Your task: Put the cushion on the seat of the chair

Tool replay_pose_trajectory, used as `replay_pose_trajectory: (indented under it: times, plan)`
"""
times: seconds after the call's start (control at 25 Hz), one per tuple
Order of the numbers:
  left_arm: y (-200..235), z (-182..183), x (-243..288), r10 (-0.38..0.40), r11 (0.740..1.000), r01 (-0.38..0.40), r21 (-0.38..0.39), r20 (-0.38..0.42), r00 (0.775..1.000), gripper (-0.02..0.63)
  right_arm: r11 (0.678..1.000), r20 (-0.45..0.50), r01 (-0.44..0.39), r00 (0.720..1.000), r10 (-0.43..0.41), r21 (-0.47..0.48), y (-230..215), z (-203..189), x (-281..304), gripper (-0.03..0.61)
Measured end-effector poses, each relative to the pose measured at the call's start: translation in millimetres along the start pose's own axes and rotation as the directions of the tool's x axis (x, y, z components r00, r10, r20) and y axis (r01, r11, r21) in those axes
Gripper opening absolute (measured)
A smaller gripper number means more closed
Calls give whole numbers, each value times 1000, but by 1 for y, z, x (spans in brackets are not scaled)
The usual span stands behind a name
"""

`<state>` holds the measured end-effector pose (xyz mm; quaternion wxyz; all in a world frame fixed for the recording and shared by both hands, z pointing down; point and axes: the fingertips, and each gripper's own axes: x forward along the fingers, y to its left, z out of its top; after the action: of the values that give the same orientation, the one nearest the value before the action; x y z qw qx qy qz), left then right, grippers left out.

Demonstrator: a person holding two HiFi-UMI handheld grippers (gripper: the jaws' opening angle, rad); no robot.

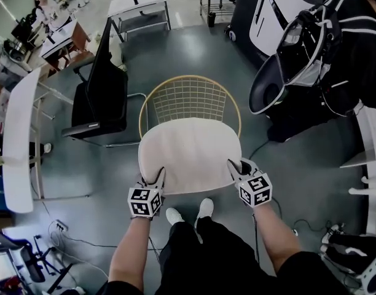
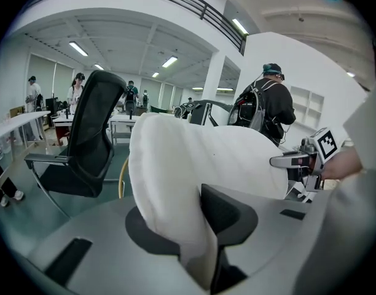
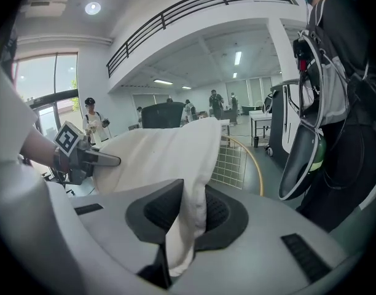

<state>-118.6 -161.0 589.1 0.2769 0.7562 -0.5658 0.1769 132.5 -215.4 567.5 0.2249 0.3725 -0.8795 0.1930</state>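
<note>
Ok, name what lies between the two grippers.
Only the white cushion, its near corners clamped by the left gripper and right gripper, as the head view shows.

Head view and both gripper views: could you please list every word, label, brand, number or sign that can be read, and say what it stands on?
No readable words, brands or numbers in any view.
The marker cube of the left gripper: black-and-white square patterns only, no letters.
The marker cube of the right gripper: the same.
The cushion: plain, no label showing.
</note>
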Motion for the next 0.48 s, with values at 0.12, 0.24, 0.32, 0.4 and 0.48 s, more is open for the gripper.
replay_pose_trajectory:
  times: [0.12,0.24,0.32,0.4,0.48]
  plan:
    - [13,-9,14,2,1000,-2,-18,-24,1000,120,1000,-24,-3,1000,3,6,-3,-7,19,64]
    - [27,-21,31,1,1000,-3,-27,-47,999,121,1000,-45,-2,999,3,19,-6,-20,41,64]
    - [29,-33,48,2,999,-3,-32,-60,998,121,1000,-57,1,998,1,30,-16,-35,53,64]
    - [35,-41,67,-1,999,-2,-39,-75,997,123,999,-70,7,998,-4,42,-26,-45,69,64]
    - [46,-45,86,-10,999,6,-42,-91,996,124,998,-87,16,996,-11,54,-36,-52,88,66]
